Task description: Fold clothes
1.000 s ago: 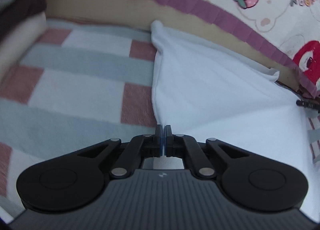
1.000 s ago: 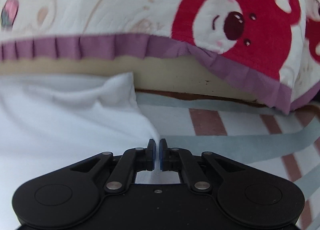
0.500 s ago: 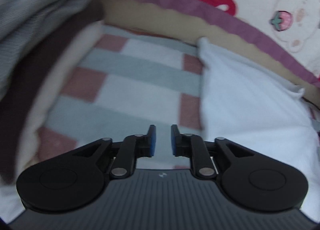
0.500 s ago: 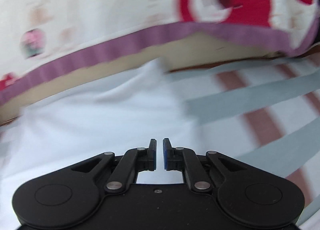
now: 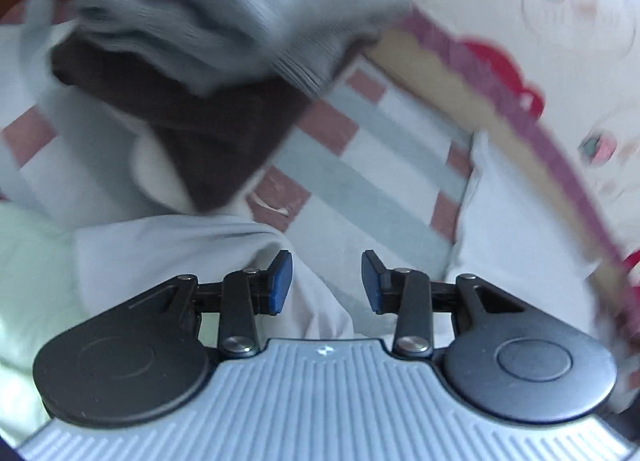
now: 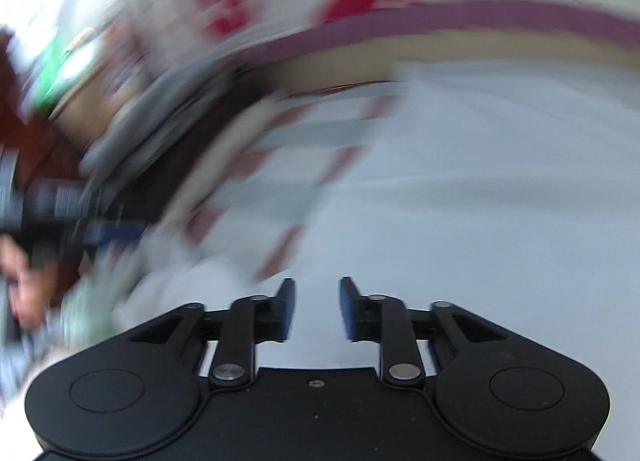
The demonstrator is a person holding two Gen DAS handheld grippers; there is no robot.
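The left tongs (image 5: 326, 287) are being held open and empty at the lower centre of the left wrist view, above a rumpled white garment (image 5: 192, 257) lying at lower left on the striped bed cover (image 5: 360, 181). A second patch of white cloth (image 5: 516, 229), possibly the same garment, is being shown at right, against the frilled bear-print bedding (image 5: 560, 41). A pile of grey and brown clothes (image 5: 208, 41) is being seen in the upper left, blurred. The right tongs (image 6: 316, 311) are likewise being held apart, gripping nothing, over white cloth (image 6: 500, 201) filling the right of a heavily smeared frame; the left tongs' body is probably what is being glimpsed at the left edge, though this cannot be told for sure. The step in hand is judged to be a fresh grasp for the next fold. It is best done by each pair of tongs being lowered onto a clear edge or corner, a single layer being pinched, and both being lifted together so the fold is being laid square.
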